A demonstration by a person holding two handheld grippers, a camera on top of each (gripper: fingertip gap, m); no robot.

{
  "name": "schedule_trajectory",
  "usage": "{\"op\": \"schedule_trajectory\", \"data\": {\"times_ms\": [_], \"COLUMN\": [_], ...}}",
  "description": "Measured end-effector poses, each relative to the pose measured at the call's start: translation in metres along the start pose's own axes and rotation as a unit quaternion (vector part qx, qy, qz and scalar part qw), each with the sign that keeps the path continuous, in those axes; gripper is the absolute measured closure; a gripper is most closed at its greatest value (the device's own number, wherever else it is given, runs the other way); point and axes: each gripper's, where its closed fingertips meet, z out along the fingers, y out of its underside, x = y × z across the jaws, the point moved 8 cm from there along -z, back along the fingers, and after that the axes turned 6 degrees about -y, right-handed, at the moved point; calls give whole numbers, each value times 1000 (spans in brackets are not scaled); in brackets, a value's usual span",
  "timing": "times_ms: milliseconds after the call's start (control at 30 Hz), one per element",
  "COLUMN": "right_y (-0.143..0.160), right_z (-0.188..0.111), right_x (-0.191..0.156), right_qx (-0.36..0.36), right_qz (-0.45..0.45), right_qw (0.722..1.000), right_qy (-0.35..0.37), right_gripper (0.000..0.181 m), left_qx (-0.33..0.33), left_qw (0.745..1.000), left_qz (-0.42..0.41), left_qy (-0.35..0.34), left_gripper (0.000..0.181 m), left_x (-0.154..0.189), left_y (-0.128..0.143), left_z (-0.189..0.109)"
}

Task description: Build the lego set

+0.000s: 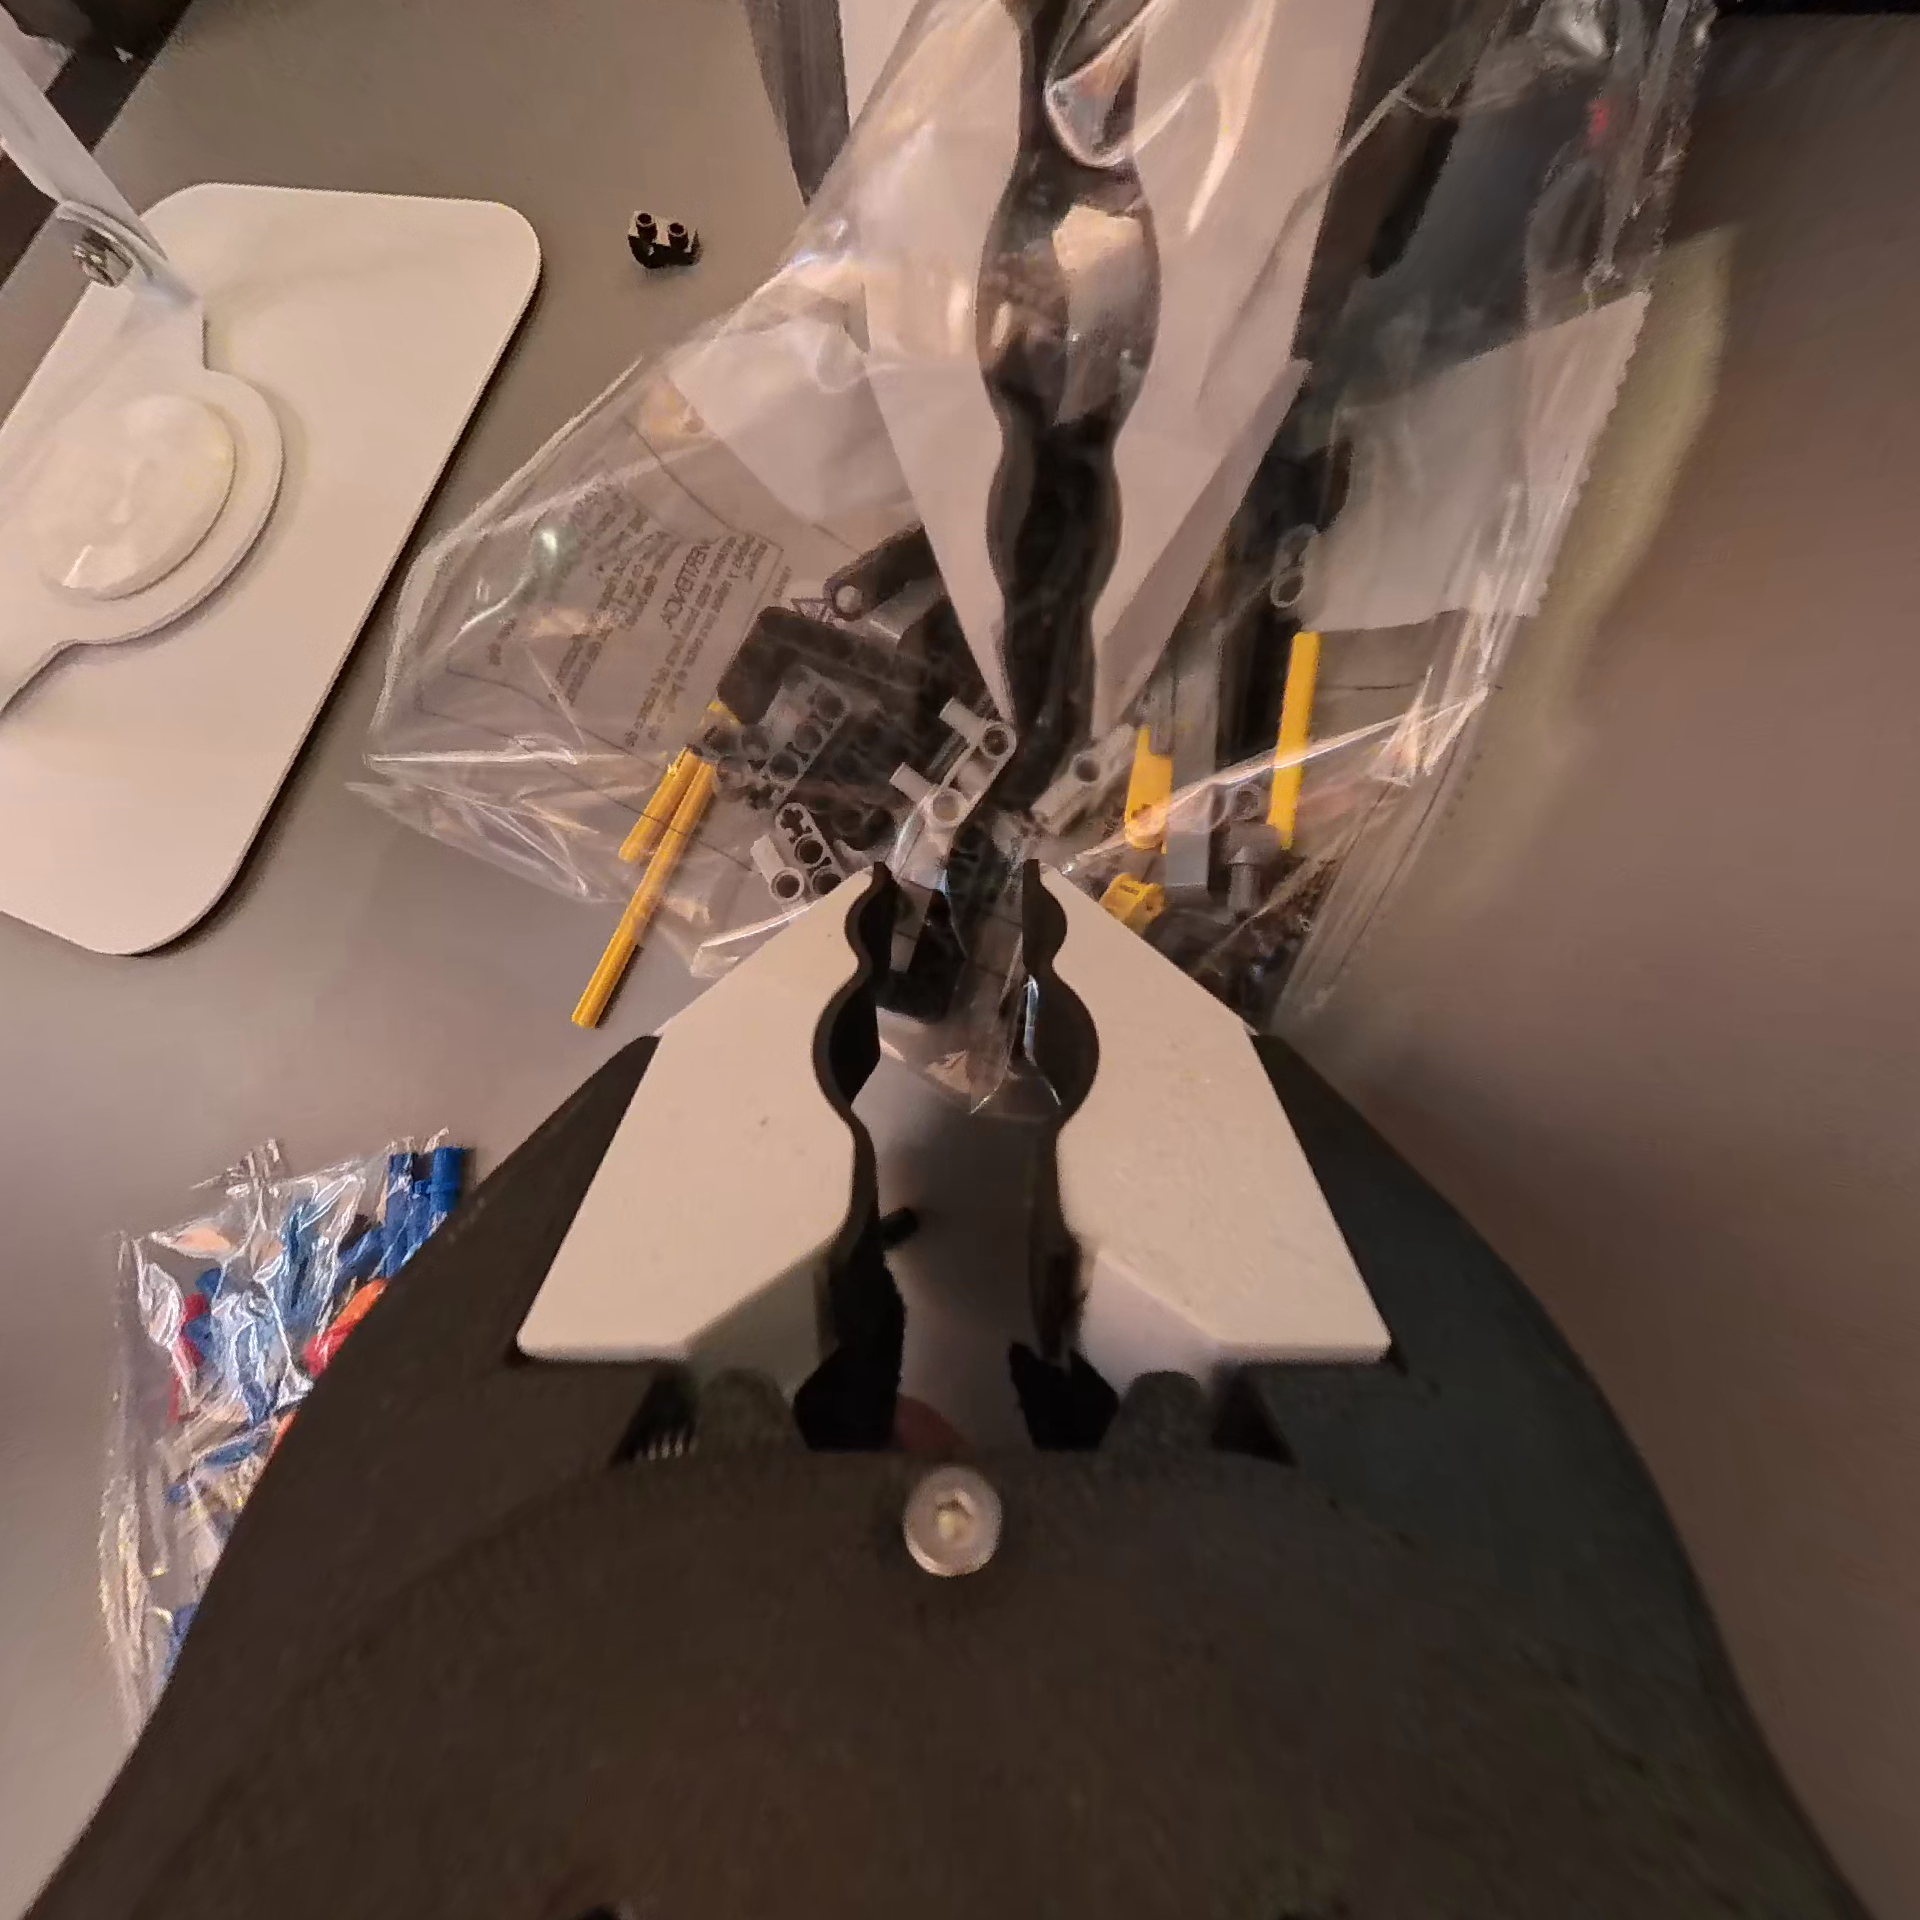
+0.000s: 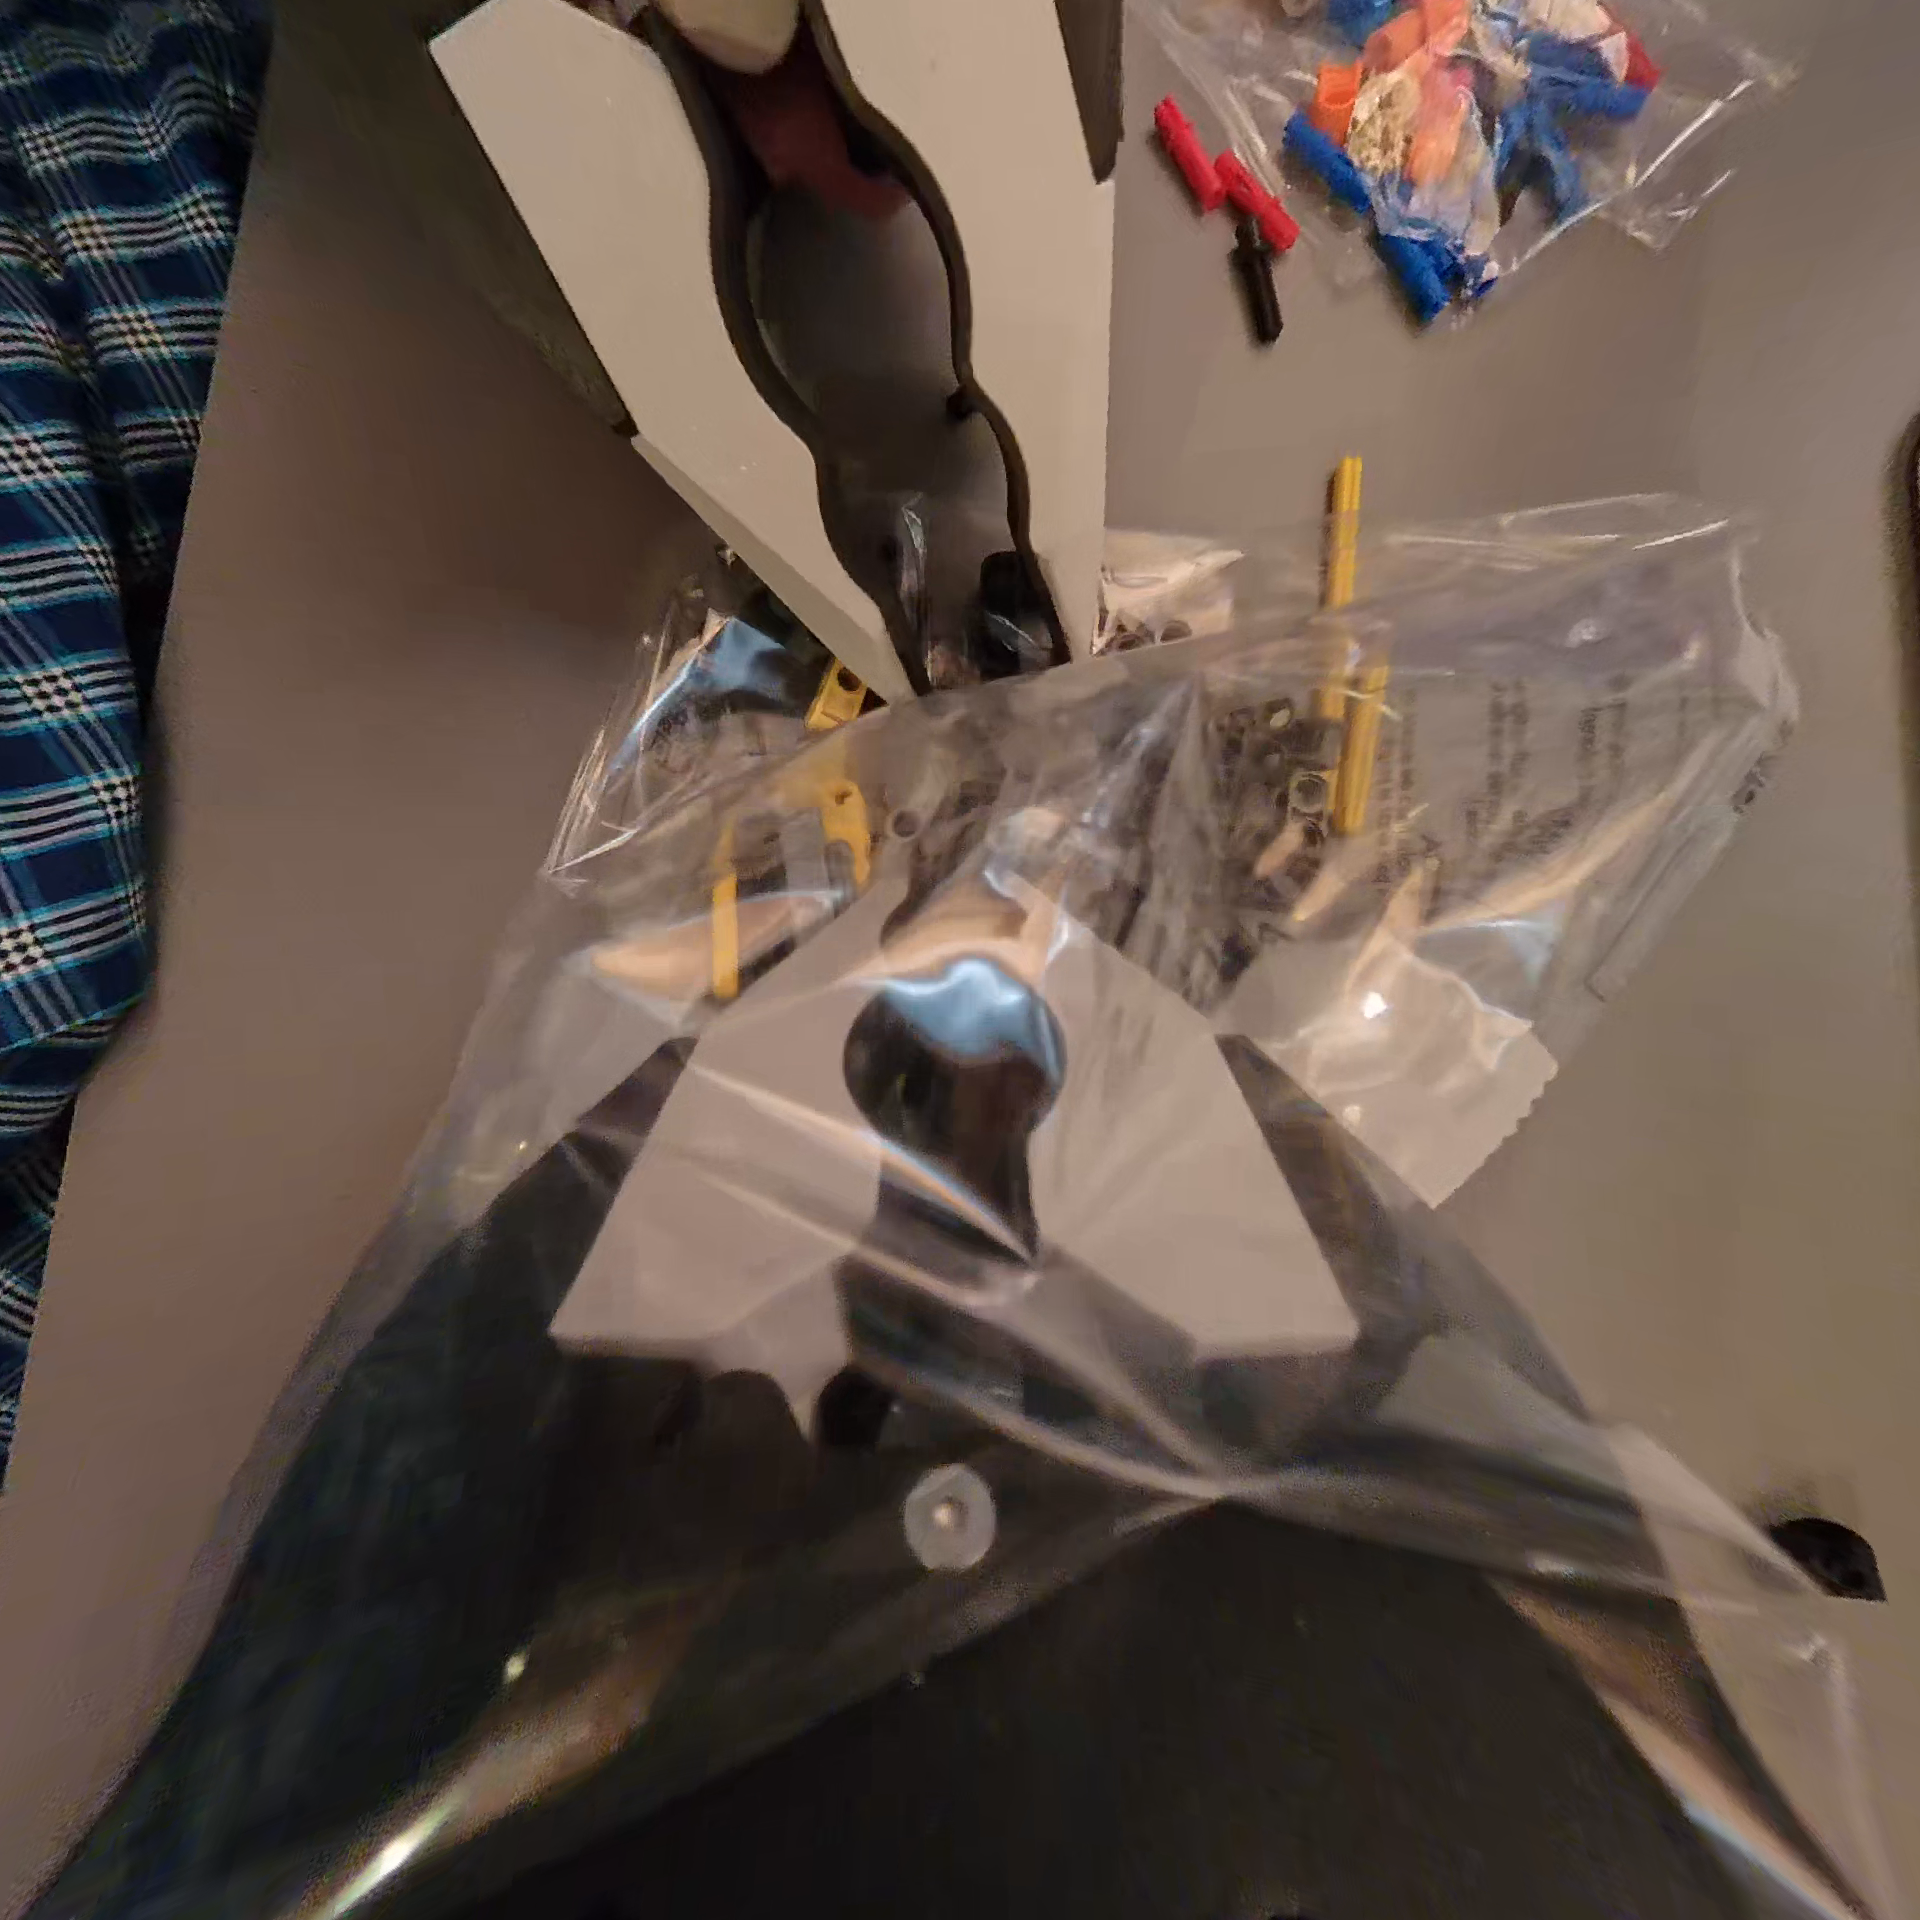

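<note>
A clear plastic bag point(image 1: 665, 644) of black, grey and yellow lego pieces is lifted partly off the grey table point(image 1: 1662, 1143). It also shows in the right wrist view point(image 2: 1455, 831). My right gripper point(image 2: 956, 987) is shut on the bag's upper film, which drapes over its fingers. It reaches in from the top of the left wrist view point(image 1: 1003, 810). My left gripper point(image 1: 954, 883) is open, with a lower corner of the bag between its fingers. It also shows in the right wrist view point(image 2: 987, 655). A yellow axle point(image 1: 644, 883) pokes out of the bag.
A small bag of blue, red and orange pieces point(image 1: 260, 1351) lies left of my left gripper, and shows again point(image 2: 1475, 135). Red pins point(image 2: 1226, 177) and a black pin point(image 2: 1257, 281) lie loose. A small black piece point(image 1: 665, 241), a white stand base point(image 1: 208, 520), a plaid sleeve point(image 2: 73, 520). The grippers are tip to tip, or close to it. The black pin point(image 2: 1257, 281) sits 9 cm or so from the ends of my left fingers.
</note>
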Motion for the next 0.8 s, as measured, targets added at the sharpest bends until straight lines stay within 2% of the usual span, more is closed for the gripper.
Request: {"op": "schedule_trajectory", "data": {"times_ms": [300, 433, 600, 800], "right_y": [-3, 2, 5, 19], "right_z": [2, -3, -22, -60], "right_x": [1, 3, 1, 4], "right_qx": [-8, 9, 50, 105], "right_qz": [3, 24, 39, 83], "right_qw": [1000, 1000, 998, 991], "right_qy": [19, 5, -12, -18], "right_gripper": [176, 177, 177, 178], "left_qx": [1, 2, -4, -10], "left_qw": [1000, 1000, 1000, 1000], "left_qz": [1, 0, 1, -1], "left_qy": [-2, -3, -5, -12], "left_gripper": [158, 158, 158, 158], "left_x": [0, 0, -1, -1], "left_y": [1, 1, 0, -2], "left_z": [0, -1, 0, 2]}}
